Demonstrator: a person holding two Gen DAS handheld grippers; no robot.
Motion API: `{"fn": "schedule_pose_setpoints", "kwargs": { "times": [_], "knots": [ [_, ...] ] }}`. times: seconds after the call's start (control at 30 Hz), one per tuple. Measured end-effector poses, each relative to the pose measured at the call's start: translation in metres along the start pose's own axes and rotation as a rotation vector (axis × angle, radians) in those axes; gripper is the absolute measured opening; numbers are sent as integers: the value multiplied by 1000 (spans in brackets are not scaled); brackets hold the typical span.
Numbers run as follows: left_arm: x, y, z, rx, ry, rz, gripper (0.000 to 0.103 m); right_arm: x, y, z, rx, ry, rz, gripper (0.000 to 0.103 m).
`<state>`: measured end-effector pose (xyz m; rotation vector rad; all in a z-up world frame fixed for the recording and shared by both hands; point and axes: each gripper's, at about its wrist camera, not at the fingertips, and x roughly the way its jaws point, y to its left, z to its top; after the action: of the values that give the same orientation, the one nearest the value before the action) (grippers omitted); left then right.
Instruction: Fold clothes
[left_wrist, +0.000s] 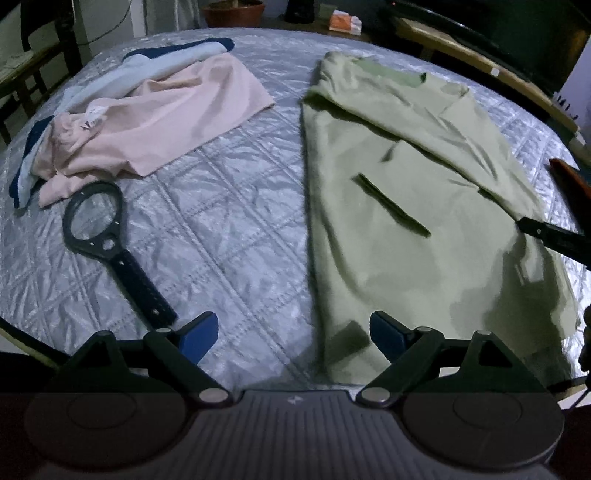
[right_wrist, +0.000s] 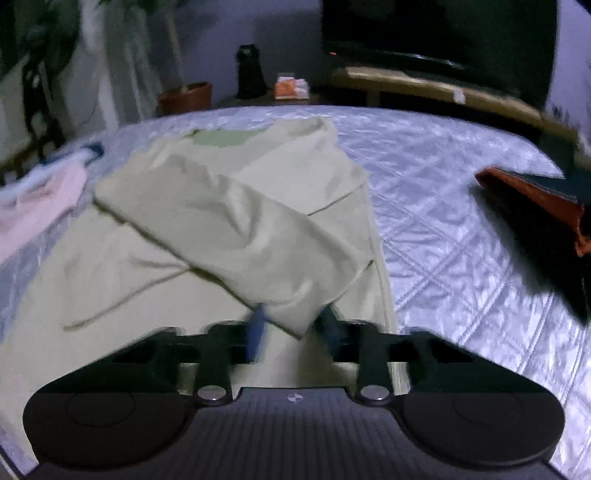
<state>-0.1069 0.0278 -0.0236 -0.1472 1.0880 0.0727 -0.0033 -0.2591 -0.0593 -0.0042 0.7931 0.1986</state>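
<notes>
Green shirt (right_wrist: 229, 229) fold pinched in right claw (right_wrist: 291, 328); left claw (left_wrist: 293, 332) spread wide over its edge.

No readable text anywhere. White tag (left_wrist: 92, 115) on pink garment (left_wrist: 155, 122) shows dark marks, too small and blurred to make out.
</notes>
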Motion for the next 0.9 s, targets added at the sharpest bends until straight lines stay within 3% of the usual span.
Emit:
{"fn": "schedule_pose_setpoints", "kwargs": {
  "times": [0.03,0.27,0.4,0.5,0.53,0.57,0.67,0.73,0.83,0.9],
  "knots": [
    [1,-2,-2,2,5,-4,87,-2,-1,0,15,-3,5,2],
    [5,-5,-9,11,44,-20,88,-23,-15,-2,130,-40,-10,1],
    [4,-6,-9,2,43,-30,88,-32,-11,-5,104,-44,-34,2],
    [3,-10,-11,18,43,-37,88,-17,-13,-9,116,42,-70,11],
    [3,-11,-12,24,42,-40,88,-21,-13,-7,119,19,-110,24],
    [2,-12,-13,27,40,-43,88,-27,-13,-6,121,-7,-145,27],
    [1,-10,-13,26,34,-42,88,-47,-9,-2,133,-116,-140,31],
    [1,-8,-13,16,32,-40,88,-49,1,0,70,-150,-106,31],
    [0,-6,-13,4,28,-40,88,-34,21,2,-45,-127,-79,29],
    [-1,-5,-13,3,24,-41,88,-20,21,1,-14,-52,-77,34]
  ]
}}
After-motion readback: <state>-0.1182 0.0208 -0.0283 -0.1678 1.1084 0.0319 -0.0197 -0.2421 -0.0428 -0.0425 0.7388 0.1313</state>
